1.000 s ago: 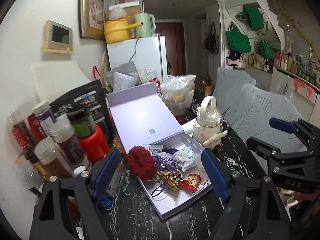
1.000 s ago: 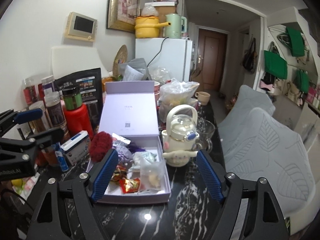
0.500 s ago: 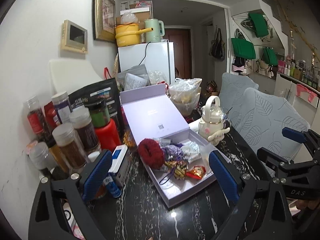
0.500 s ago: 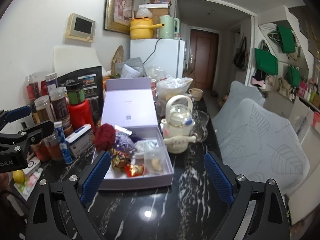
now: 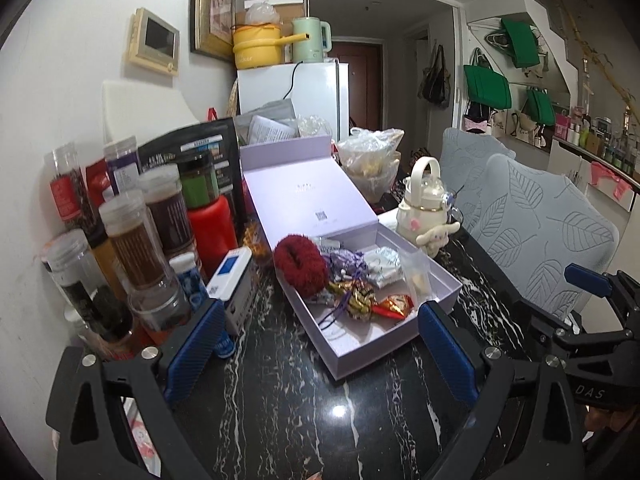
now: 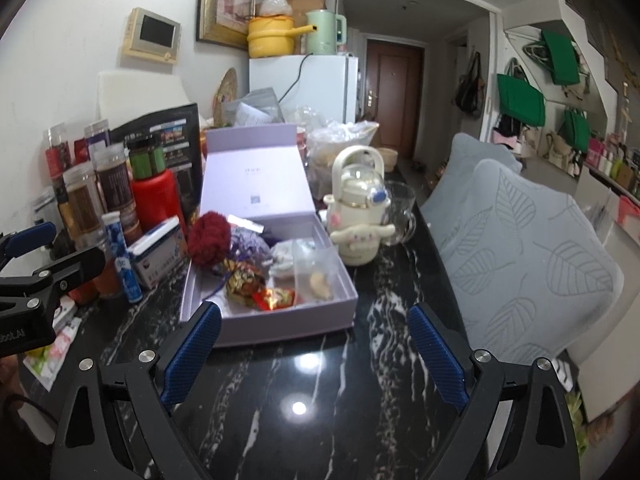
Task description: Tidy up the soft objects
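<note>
Both claws, the left claw [image 5: 320, 344] and the right claw [image 6: 316, 350], hang spread wide and empty over the black marble counter [image 6: 320, 420]. The red fluffy scrunchie [image 5: 299, 265] sits at the open lavender box's [image 5: 400, 346] left edge, beside a purple pouch [image 5: 346, 261] and wrapped candies [image 5: 362, 300].

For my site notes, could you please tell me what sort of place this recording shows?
Probably a small, lived-in flat: a cluttered black marble-patterned table stands by a white fridge topped with a yellow pot, and green tote bags hang near a brown entrance door.
</note>
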Demonstrator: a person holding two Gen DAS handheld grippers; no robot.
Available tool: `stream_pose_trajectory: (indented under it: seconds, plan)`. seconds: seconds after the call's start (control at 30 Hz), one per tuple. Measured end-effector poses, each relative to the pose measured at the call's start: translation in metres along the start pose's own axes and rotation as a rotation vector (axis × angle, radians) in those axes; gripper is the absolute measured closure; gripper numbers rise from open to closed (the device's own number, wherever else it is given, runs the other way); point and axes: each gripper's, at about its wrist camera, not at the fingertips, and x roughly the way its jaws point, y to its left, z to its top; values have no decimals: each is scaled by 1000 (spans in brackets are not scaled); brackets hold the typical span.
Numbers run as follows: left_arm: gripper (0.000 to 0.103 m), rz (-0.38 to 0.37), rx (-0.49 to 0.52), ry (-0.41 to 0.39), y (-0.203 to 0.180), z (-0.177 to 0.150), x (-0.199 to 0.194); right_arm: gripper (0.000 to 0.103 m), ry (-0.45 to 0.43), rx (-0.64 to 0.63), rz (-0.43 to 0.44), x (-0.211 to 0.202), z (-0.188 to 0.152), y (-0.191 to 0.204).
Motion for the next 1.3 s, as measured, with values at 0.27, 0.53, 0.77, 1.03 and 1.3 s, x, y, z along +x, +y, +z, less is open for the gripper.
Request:
stream_pose_trajectory:
  seconds: [0.27, 0.53, 0.77, 1.03, 1.3]
  plan:
    - [4, -24, -16, 37, 2, -14, 8, 7, 49, -9, -3, 5, -13, 4]
    - [4, -44, -23, 59, 3, -19, 11, 7, 58, -23, 1, 7, -13, 6]
    - [4, -40, -17, 56, 1, -18, 10, 7, 63, -29, 3, 8, -12, 8]
    - [4, -38, -13, 63, -1, -18, 12, 7, 77, -37, -5, 11, -13, 9]
    - [4, -44, 1, 65, -5, -19, 11, 7, 81, -38, -5, 11, -14, 10]
